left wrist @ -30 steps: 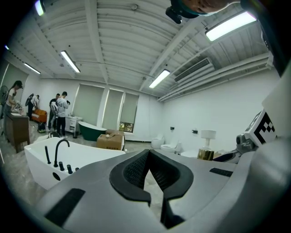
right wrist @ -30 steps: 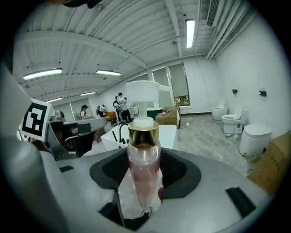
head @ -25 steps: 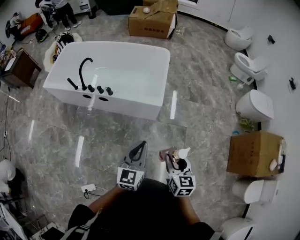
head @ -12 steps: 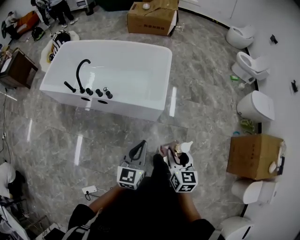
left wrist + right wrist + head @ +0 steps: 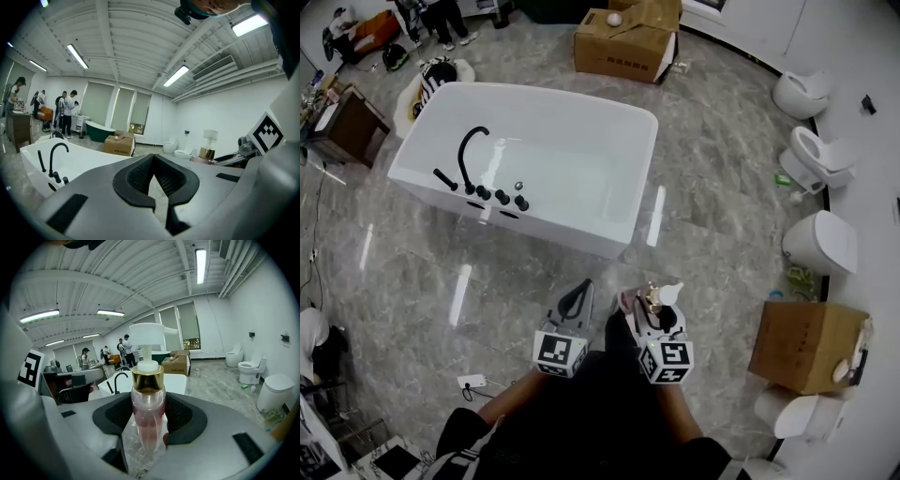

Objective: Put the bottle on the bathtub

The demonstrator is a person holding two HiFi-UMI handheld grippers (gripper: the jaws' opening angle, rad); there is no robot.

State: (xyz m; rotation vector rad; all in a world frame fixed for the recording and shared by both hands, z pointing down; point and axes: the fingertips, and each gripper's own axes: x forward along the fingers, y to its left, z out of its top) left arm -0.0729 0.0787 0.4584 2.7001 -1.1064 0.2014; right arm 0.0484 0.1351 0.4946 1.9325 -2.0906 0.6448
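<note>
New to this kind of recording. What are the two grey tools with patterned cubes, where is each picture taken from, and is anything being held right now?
A person holds a two-jaw gripper in each hand. The head view looks down from the person's head; each gripper view looks along that tool's jaws. The right gripper is shut on a pink pump bottle. The left gripper is shut and empty. A white bathtub with a black tap stands ahead on the grey floor.

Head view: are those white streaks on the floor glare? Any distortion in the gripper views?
Head view: yes, reflected light on the glossy floor; picture sharp. Right gripper view: fisheye bending, dark corners, bottle in focus. Left gripper view: same bending, ceiling light blown out.
</note>
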